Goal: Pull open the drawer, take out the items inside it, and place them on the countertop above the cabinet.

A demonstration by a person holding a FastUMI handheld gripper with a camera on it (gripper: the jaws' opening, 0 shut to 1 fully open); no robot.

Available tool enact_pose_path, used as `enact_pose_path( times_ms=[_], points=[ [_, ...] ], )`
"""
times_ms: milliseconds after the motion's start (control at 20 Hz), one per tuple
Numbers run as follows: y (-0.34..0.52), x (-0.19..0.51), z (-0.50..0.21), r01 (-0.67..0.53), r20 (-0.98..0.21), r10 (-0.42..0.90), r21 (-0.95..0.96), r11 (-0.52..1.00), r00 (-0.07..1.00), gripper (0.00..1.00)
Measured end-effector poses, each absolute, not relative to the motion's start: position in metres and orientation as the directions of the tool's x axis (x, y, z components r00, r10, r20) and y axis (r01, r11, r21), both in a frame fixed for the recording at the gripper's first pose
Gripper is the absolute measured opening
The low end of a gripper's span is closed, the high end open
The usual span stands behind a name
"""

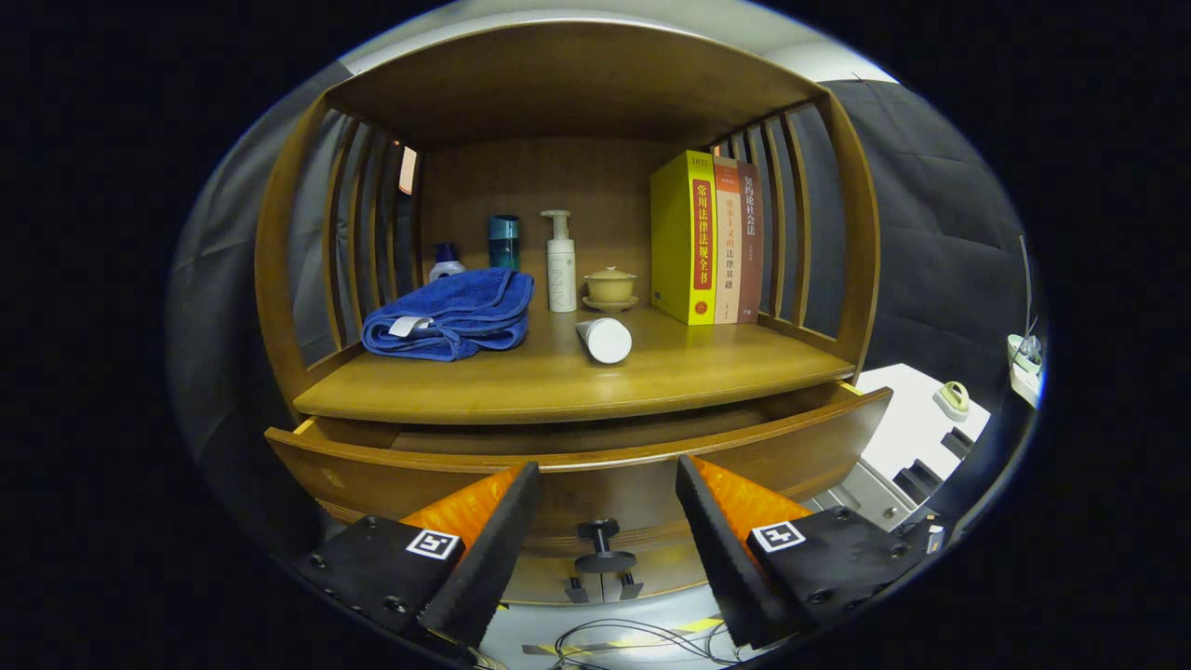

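Two-finger gripper (605,521) spread wide, holding nothing. Curved brown wooden drawer (577,465) partly pulled out just ahead, small black knob (603,549) centred between fingers (apart from both). Contents hidden; wooden countertop (558,386) directly above.

Tongs (607,484) wide apart, level

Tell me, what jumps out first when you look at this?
The bright yellow book standing at the right of the countertop, and the crumpled blue towel at its left. Nearer, the open gripper with orange fingers flanks the drawer, pulled partly out.
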State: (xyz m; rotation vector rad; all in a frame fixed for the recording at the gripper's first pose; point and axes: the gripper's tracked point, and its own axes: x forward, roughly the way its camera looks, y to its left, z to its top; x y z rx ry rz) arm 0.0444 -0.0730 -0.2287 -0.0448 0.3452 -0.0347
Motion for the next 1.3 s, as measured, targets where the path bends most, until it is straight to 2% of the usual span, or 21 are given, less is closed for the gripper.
enact_pose_path(
  times_ms=[400,550,700,950,1150,1300],
  points=[
    [-0.068,0.073,-0.231,0.028,-0.339,-0.06,-0.097,0.995,0.939,0.98],
    [-0.07,0.074,-0.233,0.028,-0.344,-0.059,-0.094,0.995,0.937,0.94],
    [-0.068,0.073,-0.227,0.042,-0.371,-0.068,-0.079,0.996,0.926,0.93],
    [-0.043,0.073,-0.149,0.028,-0.297,-0.046,-0.064,0.998,0.954,0.94],
    [-0.019,0.054,-0.07,0.007,-0.21,-0.003,0.021,1.0,0.978,0.94],
    [-0.023,0.04,-0.036,-0.001,-0.219,-0.007,-0.039,0.999,0.976,0.95]
  ],
)
